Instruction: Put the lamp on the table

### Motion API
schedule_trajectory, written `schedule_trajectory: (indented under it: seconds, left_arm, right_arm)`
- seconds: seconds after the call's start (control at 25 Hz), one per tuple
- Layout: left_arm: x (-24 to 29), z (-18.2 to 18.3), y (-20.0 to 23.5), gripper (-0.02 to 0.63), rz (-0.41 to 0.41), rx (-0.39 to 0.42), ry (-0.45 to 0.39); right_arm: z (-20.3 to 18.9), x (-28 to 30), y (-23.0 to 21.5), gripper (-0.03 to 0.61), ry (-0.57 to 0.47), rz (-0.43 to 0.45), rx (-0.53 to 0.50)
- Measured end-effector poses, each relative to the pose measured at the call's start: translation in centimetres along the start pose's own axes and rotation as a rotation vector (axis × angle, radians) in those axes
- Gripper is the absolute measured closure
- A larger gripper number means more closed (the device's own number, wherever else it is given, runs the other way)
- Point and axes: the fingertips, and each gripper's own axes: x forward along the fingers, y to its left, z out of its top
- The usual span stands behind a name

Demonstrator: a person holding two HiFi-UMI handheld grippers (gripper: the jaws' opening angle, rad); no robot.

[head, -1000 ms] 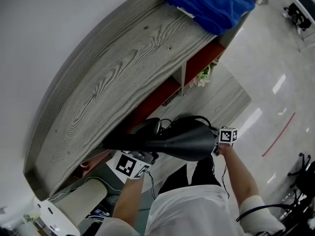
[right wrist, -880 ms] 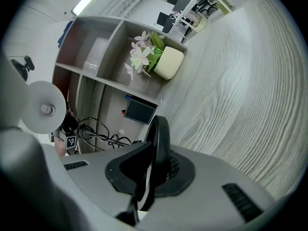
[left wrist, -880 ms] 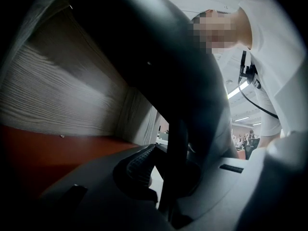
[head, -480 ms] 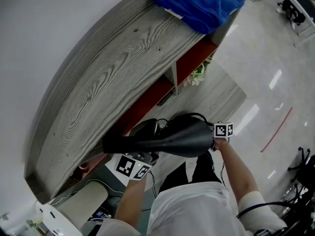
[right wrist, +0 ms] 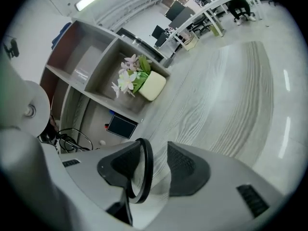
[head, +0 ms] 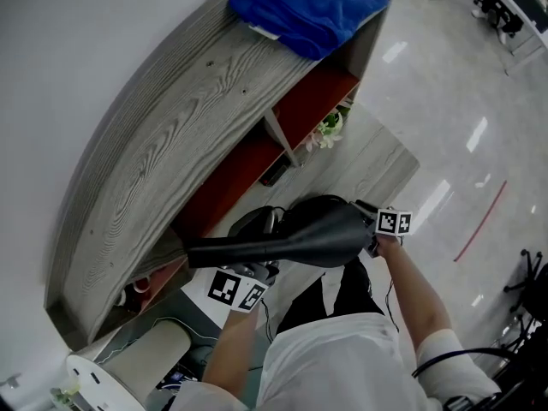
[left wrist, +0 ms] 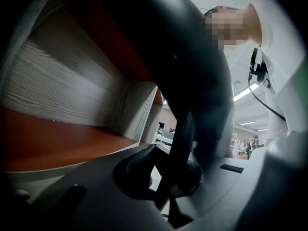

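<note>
Black lamp [head: 317, 238]: L hand-held gripper [left wrist: 166, 174] clamps stem [left wrist: 180, 143], R [right wrist: 159, 170] just opened round ring [right wrist: 148, 162]; flowers [right wrist: 127, 78] in shelf [right wrist: 102, 64].

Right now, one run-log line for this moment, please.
left hand-held gripper: shut on lamp | right hand-held gripper: jaws just opening, lamp's ring between them

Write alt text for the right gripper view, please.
The right gripper, whose jaws have just been opening, stands open with a thin black ring between its pads. Behind it, a grey shelf holds white flowers, on a wood-grain floor.
</note>
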Motion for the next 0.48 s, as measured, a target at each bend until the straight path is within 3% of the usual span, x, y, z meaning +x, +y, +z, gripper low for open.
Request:
schedule_trajectory:
  seconds: [0.2, 0.48]
  left_arm:
    - [0.8, -0.5, -1.3, 0.604, 0.032, 0.03, 0.019]
    - [2.5, -0.9, -2.6, 0.604, 0.046, 0.06, 0.049]
  right_arm:
    - [1.7, -3.8, 0.5, 0.413, -0.094, 0.026, 0.048]
    - [2.0, -7.6, 2.4, 0.413, -0.1, 0.059, 0.033]
